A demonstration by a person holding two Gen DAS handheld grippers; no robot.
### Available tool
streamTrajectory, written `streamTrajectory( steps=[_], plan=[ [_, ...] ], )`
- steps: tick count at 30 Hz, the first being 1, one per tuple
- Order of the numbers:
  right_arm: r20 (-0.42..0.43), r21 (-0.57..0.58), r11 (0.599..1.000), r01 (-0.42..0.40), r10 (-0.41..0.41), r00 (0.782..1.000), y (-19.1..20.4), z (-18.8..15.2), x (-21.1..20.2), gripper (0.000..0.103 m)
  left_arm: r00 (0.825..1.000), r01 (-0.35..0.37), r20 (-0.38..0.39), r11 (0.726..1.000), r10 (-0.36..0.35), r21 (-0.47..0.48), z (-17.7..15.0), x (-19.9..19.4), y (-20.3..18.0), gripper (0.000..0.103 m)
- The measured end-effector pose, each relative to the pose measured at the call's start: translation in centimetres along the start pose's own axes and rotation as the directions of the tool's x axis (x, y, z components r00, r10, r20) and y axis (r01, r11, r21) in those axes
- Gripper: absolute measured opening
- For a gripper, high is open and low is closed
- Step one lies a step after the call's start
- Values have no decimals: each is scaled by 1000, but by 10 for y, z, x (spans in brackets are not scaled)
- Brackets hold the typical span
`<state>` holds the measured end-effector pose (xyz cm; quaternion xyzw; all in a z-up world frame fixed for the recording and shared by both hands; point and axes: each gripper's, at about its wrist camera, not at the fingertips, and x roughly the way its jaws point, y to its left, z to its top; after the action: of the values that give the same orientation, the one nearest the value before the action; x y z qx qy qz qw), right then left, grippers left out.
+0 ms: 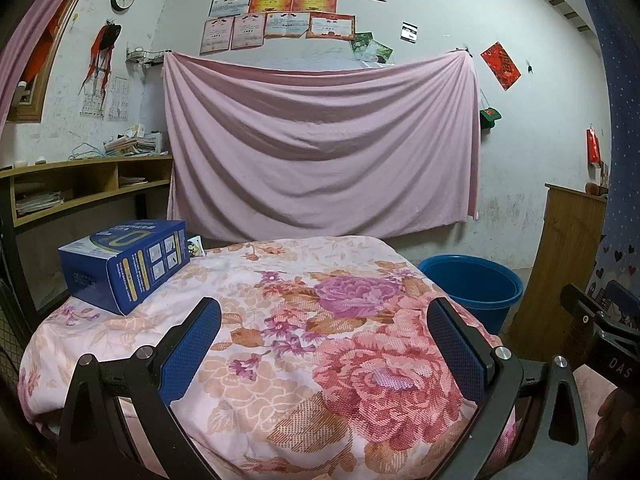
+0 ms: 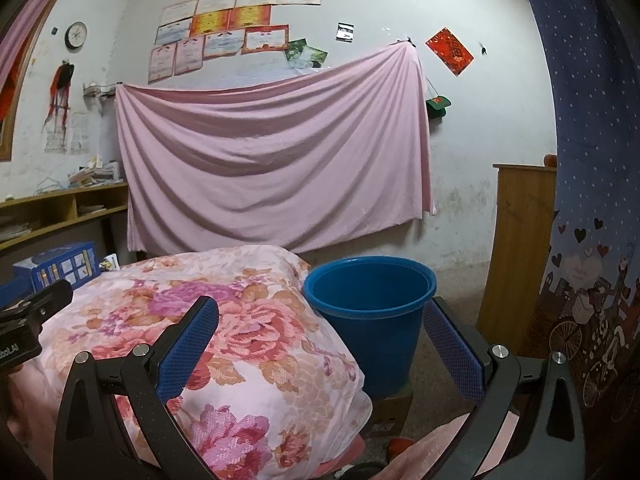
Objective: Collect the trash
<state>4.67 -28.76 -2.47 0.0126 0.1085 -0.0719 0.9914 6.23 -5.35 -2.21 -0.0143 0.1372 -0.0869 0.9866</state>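
both grippers empty over the floral quilt, blue carton on it, bucket beside it

floral quilt [image 1: 280,320] filled the foreground, humped over some table or bed. blue plastic bucket [image 2: 368,300] stood just beside its right edge, raised on a cardboard box [image 2: 394,404]; what showed of its inside looked bare, the bottom was hidden. blue printed carton [image 1: 124,264], the only likely trash in sight, lay on the quilt's far left corner, well apart from the bucket. left gripper [image 1: 324,344] hovered over the quilt, jaws spread wide, nothing between them. right gripper [image 2: 320,344] hung likewise released, aimed toward the bucket. judged: a reach-for-trash stage, or a pause between pieces. the carton was nearer the left gripper; taking it would call for a wide grasp across its narrow faces, then a carry right to the bucket.
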Motion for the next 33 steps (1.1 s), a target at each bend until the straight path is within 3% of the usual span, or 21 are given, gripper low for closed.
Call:
streamTrajectory(
  steps=[33],
  plan=[
    [-1,1,1000,0,0,1000,2,0,-1,103,1000,6,-7,1000,-6,-18,0,2,6,101]
  ],
)
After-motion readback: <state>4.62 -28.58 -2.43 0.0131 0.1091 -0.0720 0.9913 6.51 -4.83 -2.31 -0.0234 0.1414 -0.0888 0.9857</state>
